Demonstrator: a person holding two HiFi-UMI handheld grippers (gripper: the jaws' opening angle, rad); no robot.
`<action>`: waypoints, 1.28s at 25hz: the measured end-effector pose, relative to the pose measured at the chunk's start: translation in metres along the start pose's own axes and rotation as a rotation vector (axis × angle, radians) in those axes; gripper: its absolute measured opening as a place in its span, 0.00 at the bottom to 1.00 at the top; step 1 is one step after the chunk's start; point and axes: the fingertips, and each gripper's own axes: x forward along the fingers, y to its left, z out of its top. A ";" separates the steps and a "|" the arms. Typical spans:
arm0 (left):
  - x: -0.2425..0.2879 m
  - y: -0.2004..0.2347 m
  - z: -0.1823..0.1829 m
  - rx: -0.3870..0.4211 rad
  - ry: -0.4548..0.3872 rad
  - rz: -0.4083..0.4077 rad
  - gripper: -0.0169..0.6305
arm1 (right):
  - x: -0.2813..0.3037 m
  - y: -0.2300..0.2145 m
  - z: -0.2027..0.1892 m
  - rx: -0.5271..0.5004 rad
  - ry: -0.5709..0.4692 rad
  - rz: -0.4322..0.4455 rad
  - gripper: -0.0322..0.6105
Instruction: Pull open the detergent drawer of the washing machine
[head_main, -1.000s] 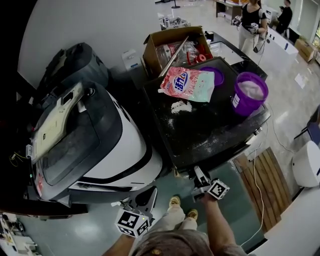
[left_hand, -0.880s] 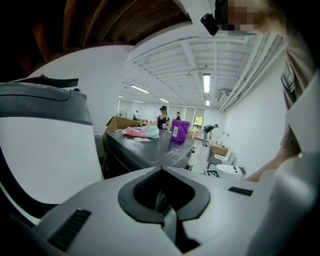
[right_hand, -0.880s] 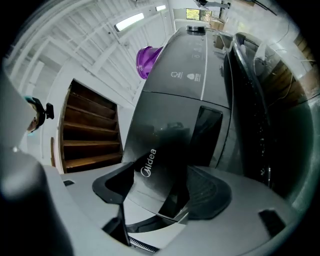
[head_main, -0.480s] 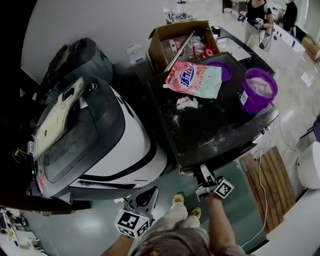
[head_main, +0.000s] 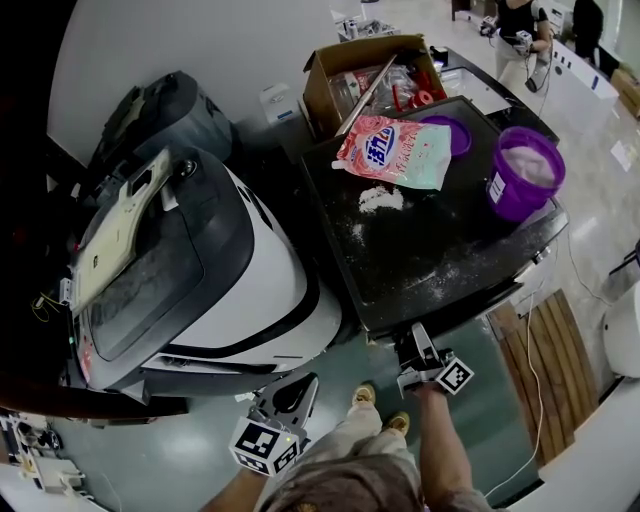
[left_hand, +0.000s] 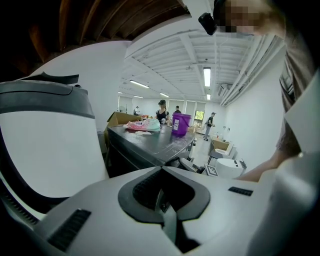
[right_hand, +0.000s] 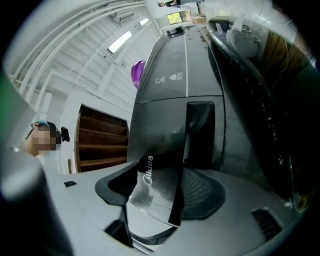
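The dark washing machine (head_main: 440, 250) stands at the centre right of the head view. My right gripper (head_main: 414, 340) is at its front, just under the top's near edge. In the right gripper view the grey control panel (right_hand: 175, 75) stretches away. The detergent drawer front (right_hand: 150, 200), marked Midea, lies between the closing jaws of the right gripper (right_hand: 160, 180). Both pads (right_hand: 205, 187) still show beside it with a gap. My left gripper (head_main: 305, 382) hangs low beside the person's legs, shut and empty (left_hand: 161, 169).
A white and grey machine (head_main: 200, 270) fills the left. On the washer top lie a pink detergent bag (head_main: 395, 150), spilled powder (head_main: 380, 198) and a purple bucket (head_main: 525, 175). A cardboard box (head_main: 370, 70) stands behind. Wooden slats (head_main: 540, 350) lie at the right; the person's shoes (head_main: 365, 395) are below.
The head view has drifted slightly. The right gripper stays at the washer's front edge and has rolled a little. The left gripper has not moved.
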 end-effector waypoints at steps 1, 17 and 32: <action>0.000 -0.001 -0.001 0.001 0.002 -0.002 0.06 | -0.001 -0.001 0.001 0.017 -0.011 0.004 0.47; 0.000 -0.002 0.003 0.013 0.008 -0.003 0.06 | -0.007 -0.005 0.002 0.078 -0.071 0.028 0.39; 0.009 0.002 0.010 -0.023 -0.004 0.000 0.06 | -0.007 -0.005 0.002 0.076 -0.070 0.041 0.38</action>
